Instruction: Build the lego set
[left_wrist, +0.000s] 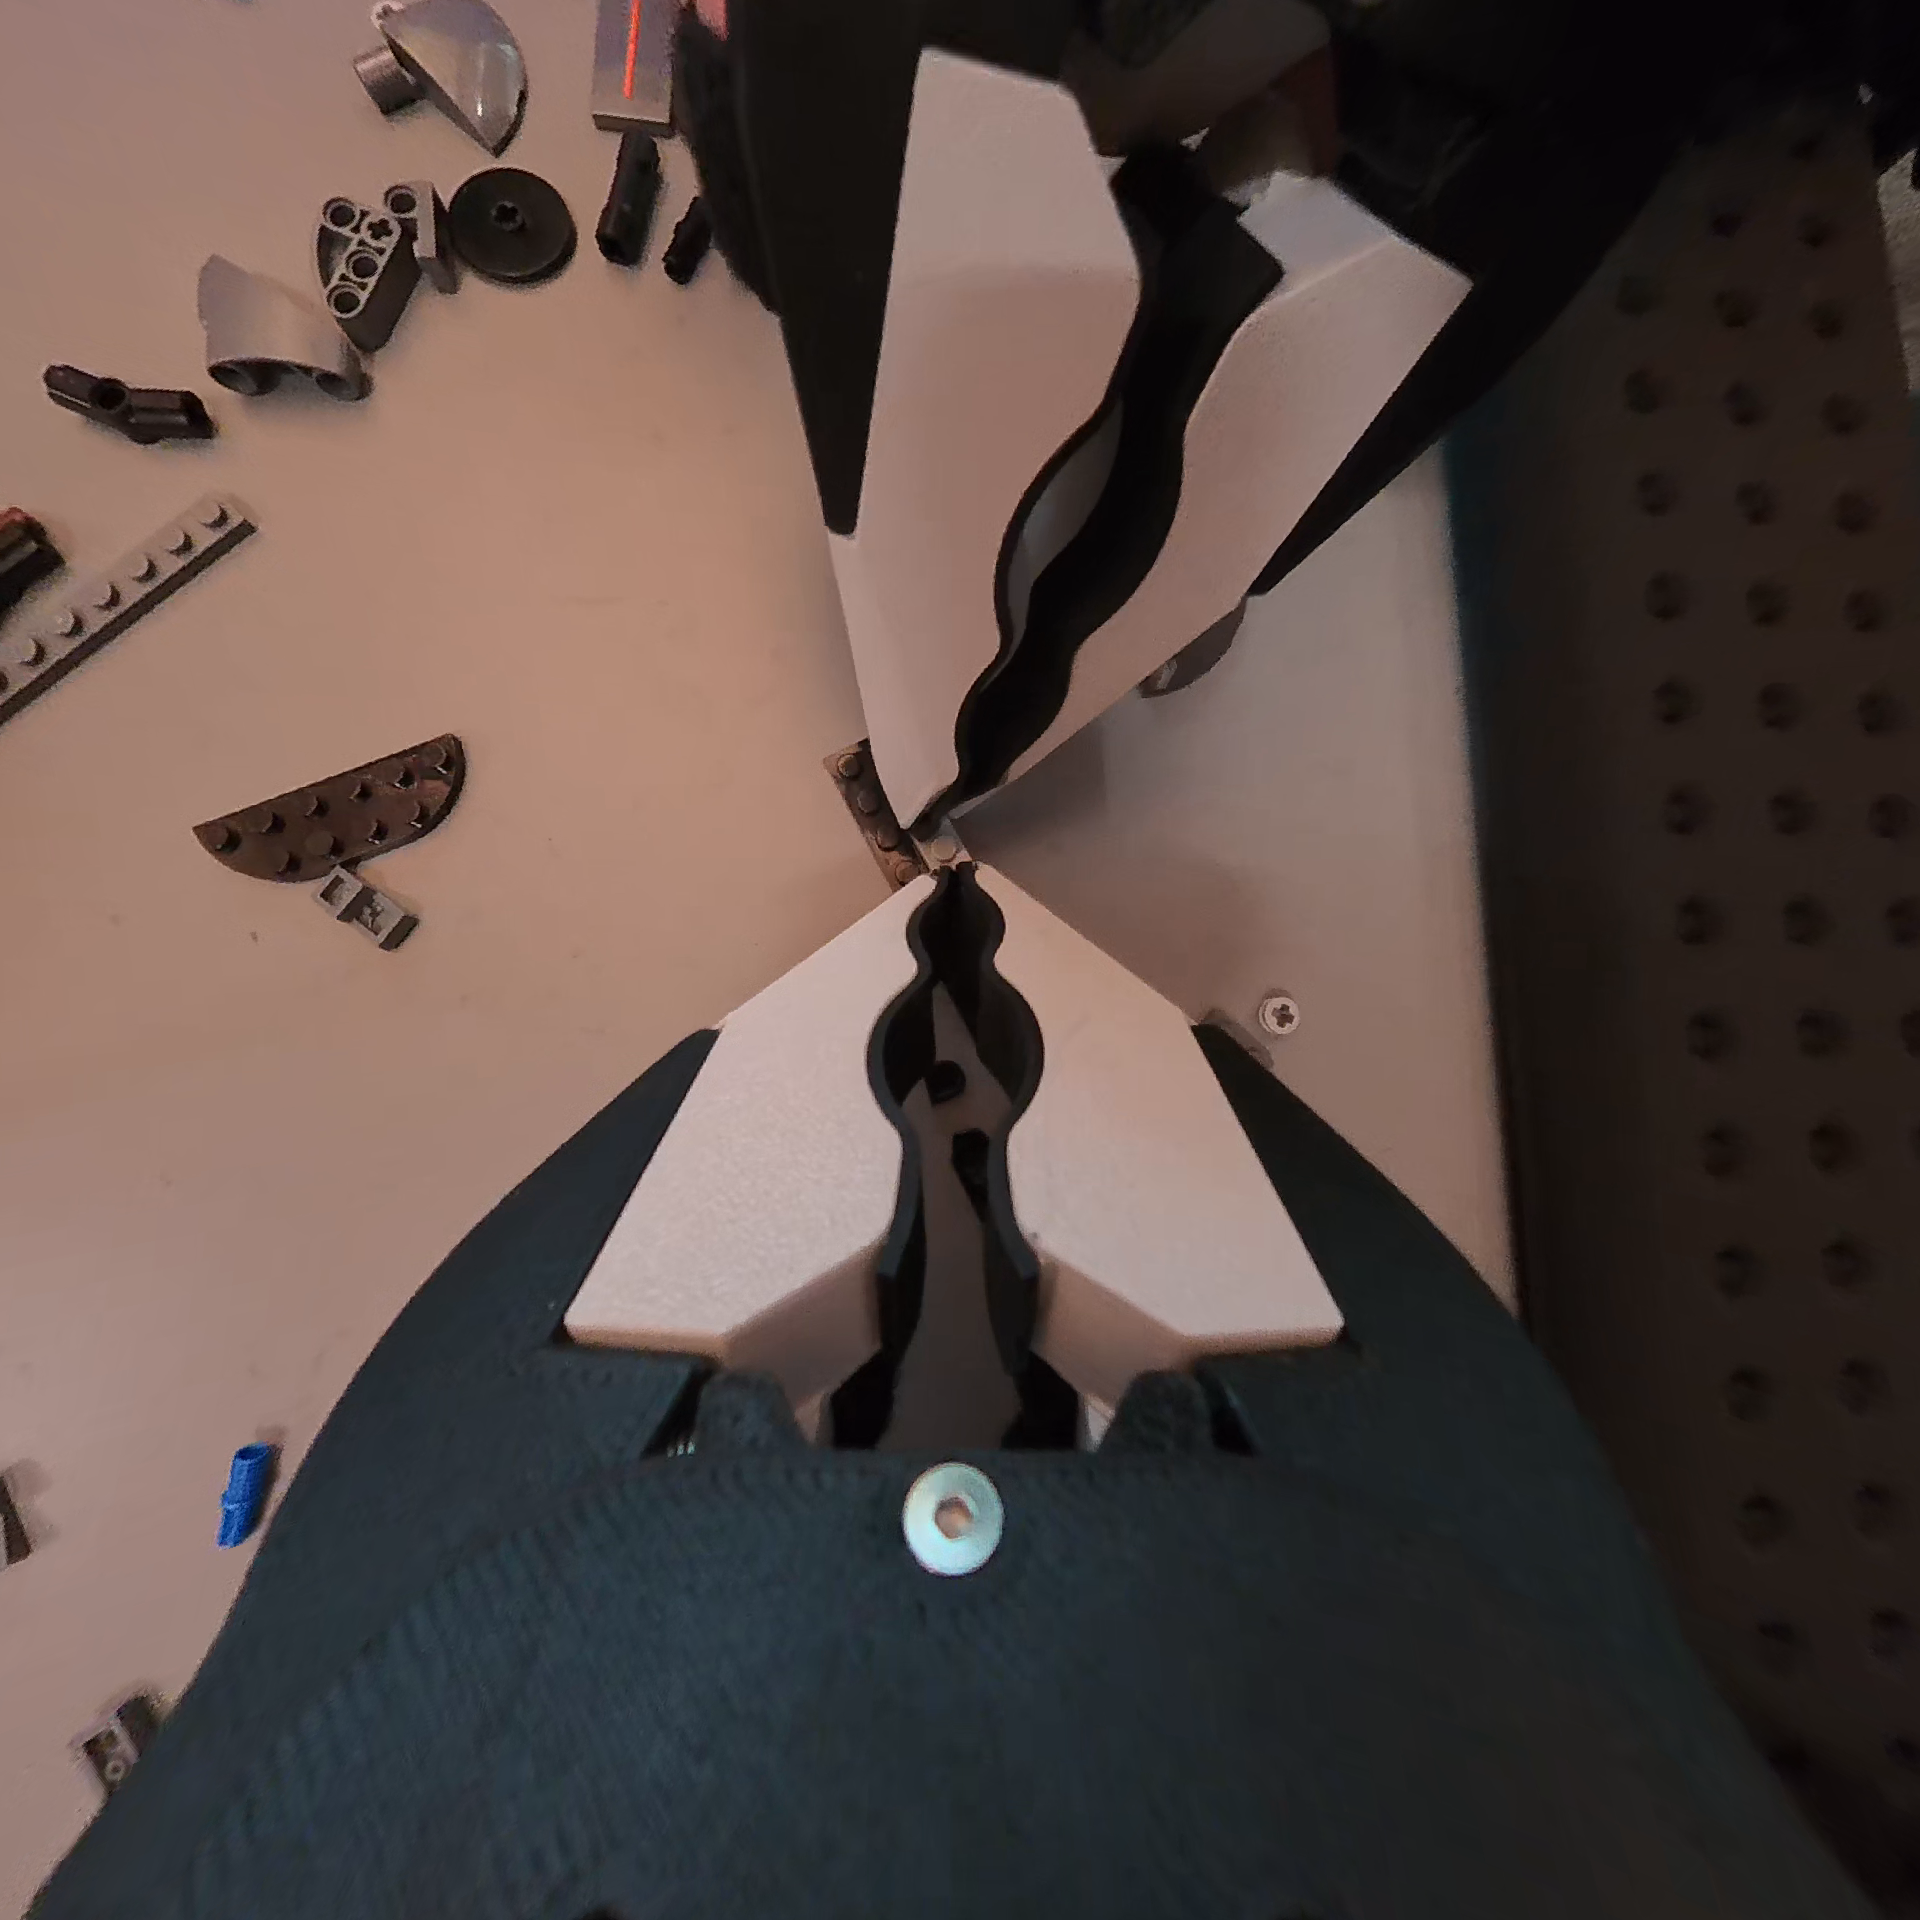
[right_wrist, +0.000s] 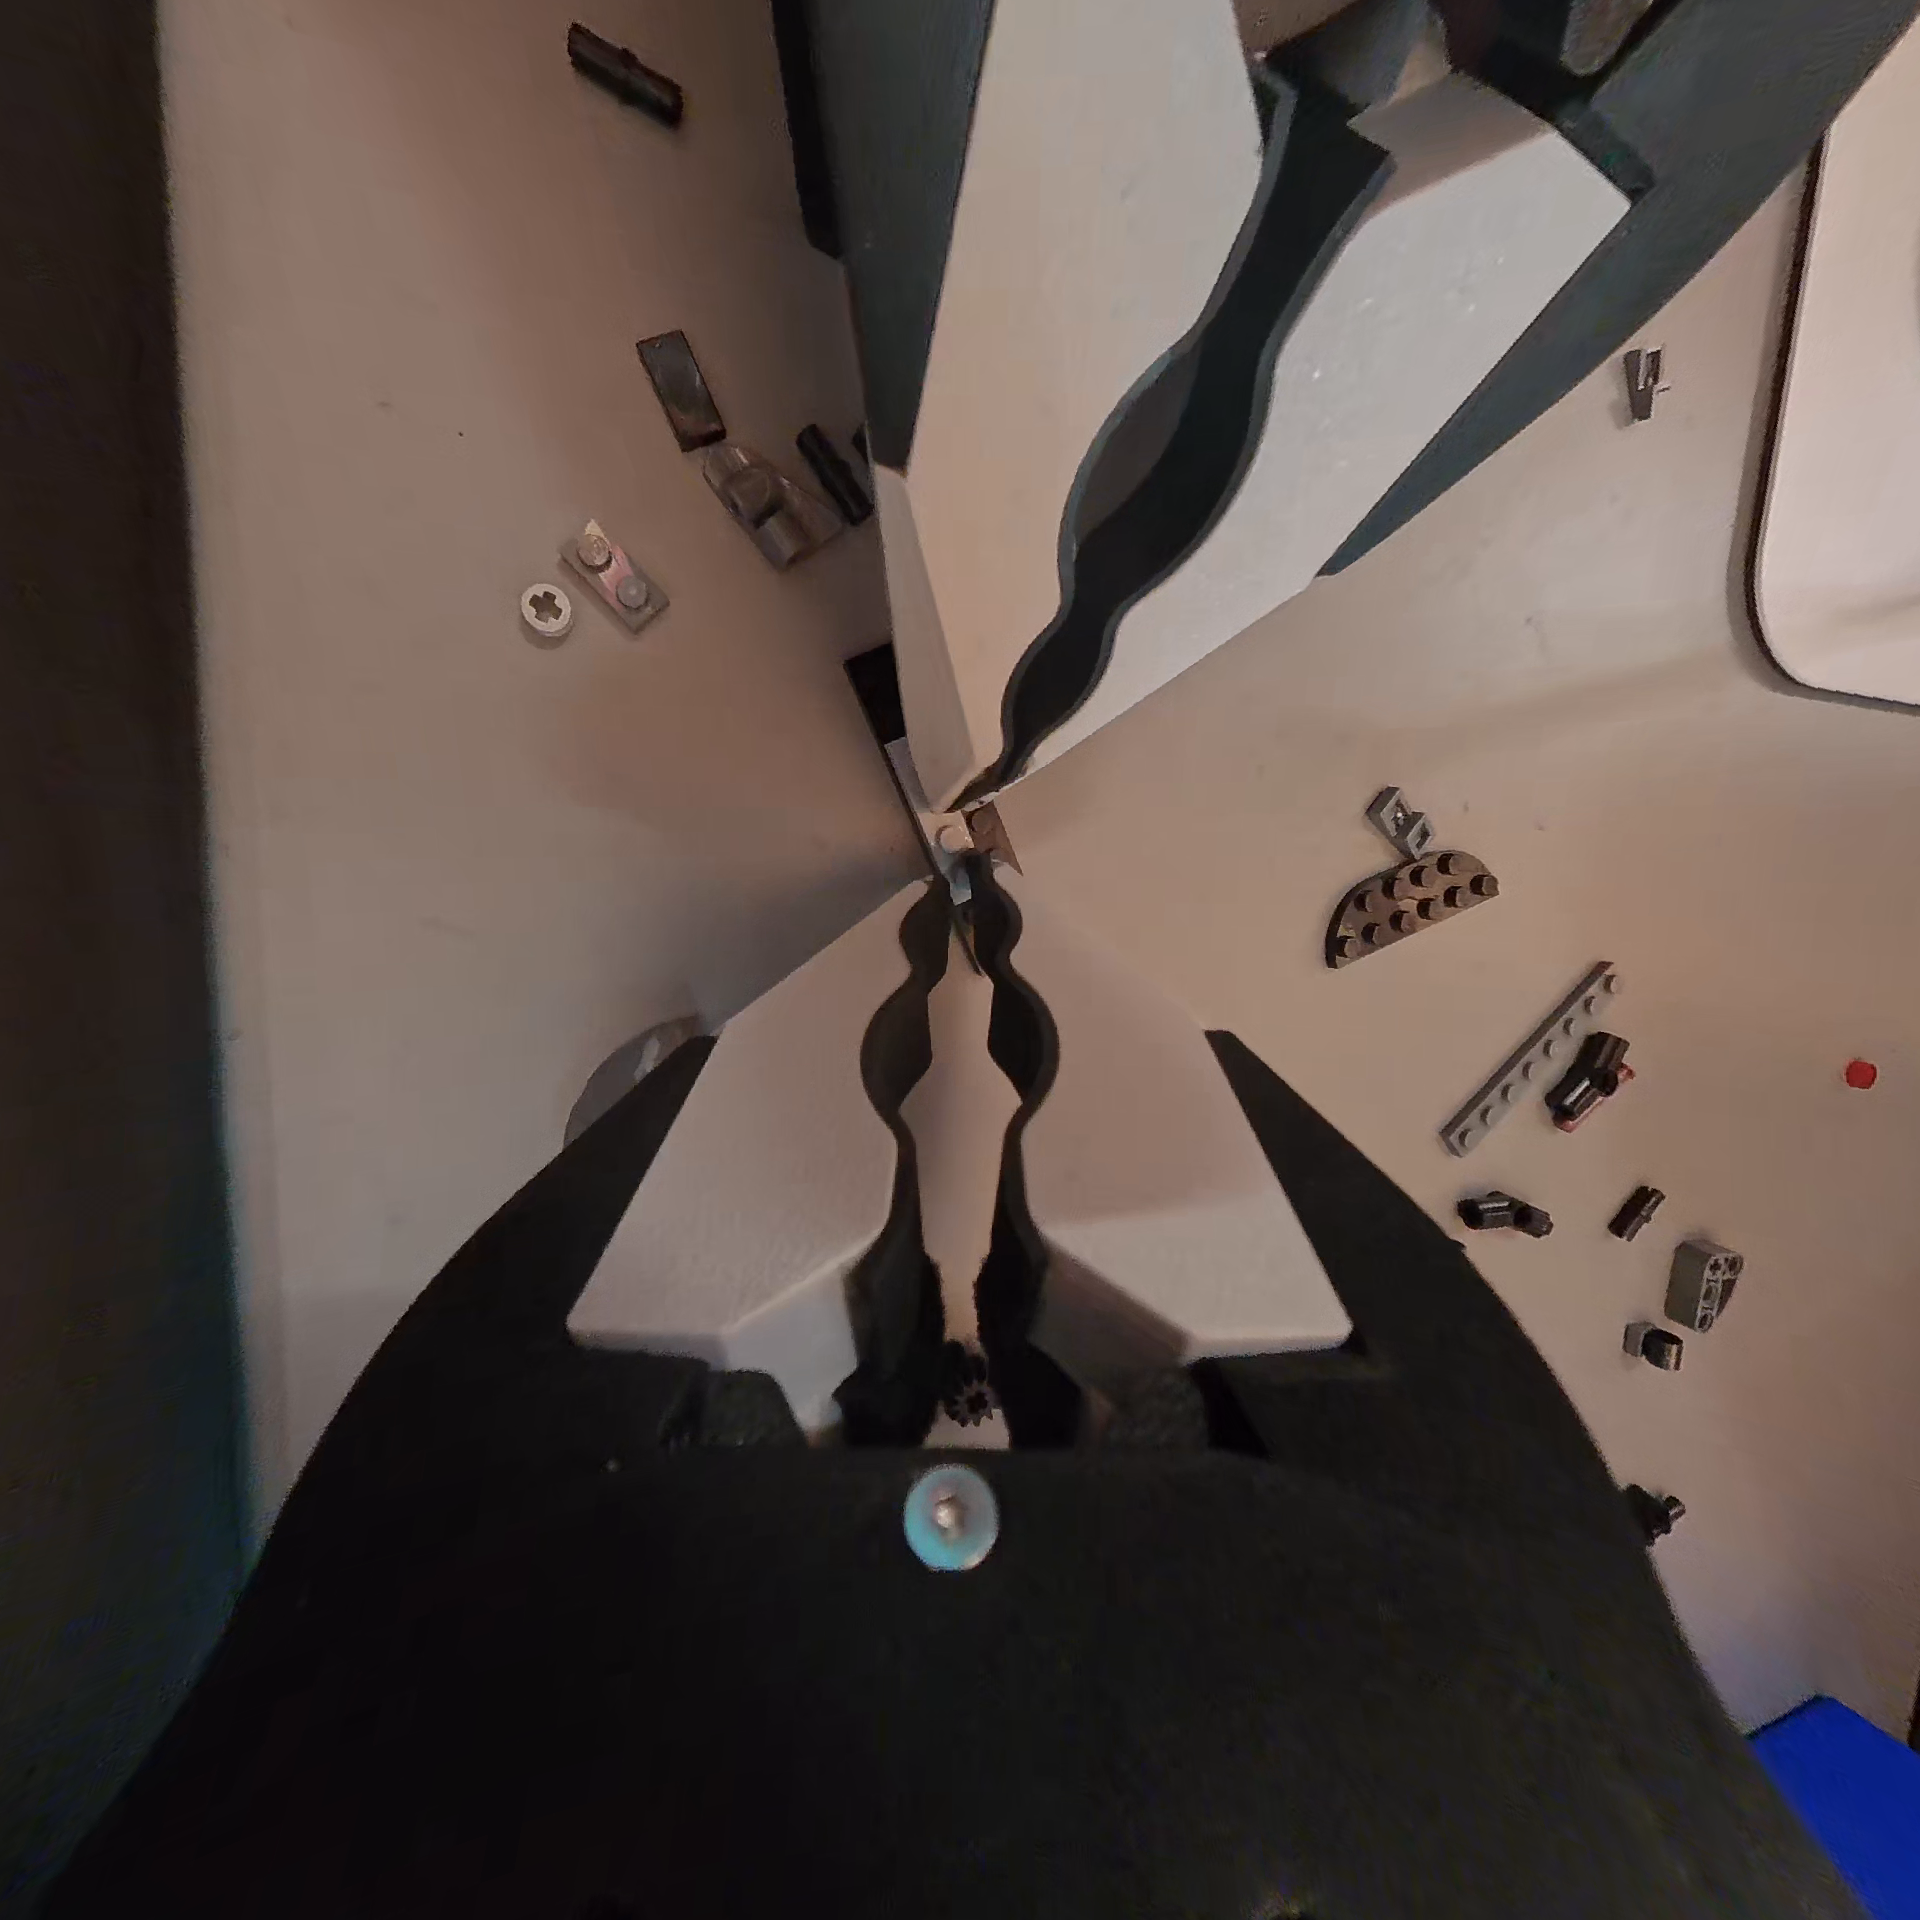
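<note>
Both grippers meet tip to tip over the white table. My left gripper is shut, its tips on a small light grey piece that sits against a dark studded plate. My right gripper is shut on that thin dark plate, seen edge-on, with the small light grey piece at its tips. In the left wrist view the right gripper comes down from above. In the right wrist view the left gripper does the same. Most of the plate is hidden behind the fingers.
Loose parts lie to the left in the left wrist view: a dark half-round plate, a long grey plate, a black disc, a blue pin. The table edge and a dark perforated panel are on the right. A white tray is at the upper right. Only a small space, under 4 cm, lies between the two pairs of fingers. From either gripper's tips it is about 15 cm to the black disc.
</note>
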